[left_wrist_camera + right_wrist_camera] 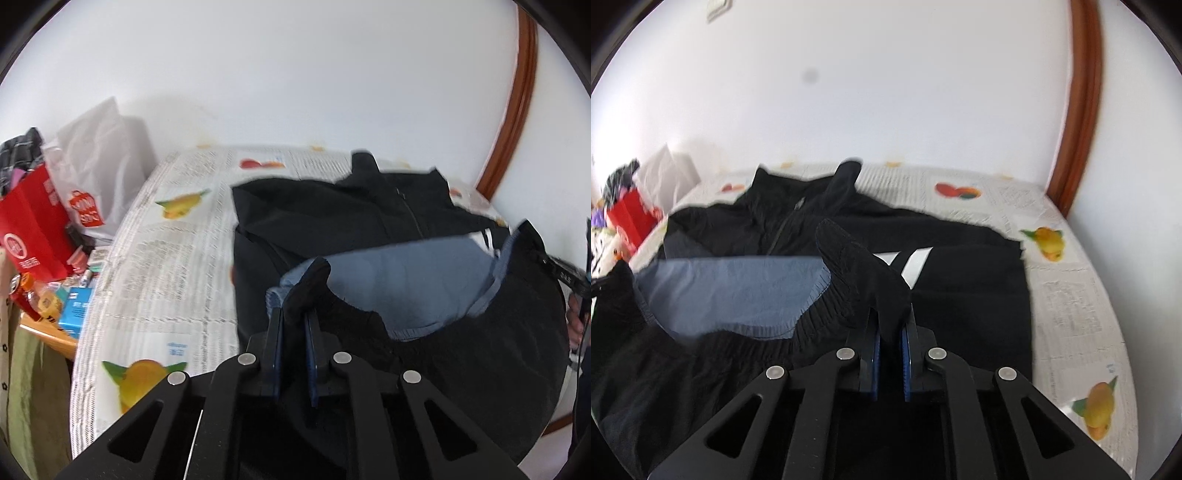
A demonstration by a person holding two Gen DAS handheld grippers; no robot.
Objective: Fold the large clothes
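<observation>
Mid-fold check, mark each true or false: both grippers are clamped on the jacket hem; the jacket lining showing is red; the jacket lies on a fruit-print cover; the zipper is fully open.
1. Both grippers grip the hem. True: the left gripper and the right gripper each pinch the black jacket.
2. The lining is red. False: the lining is blue-grey.
3. The jacket lies on a fruit-print cover. True: cover.
4. The zipper is fully open. False: the zipper looks closed.
</observation>
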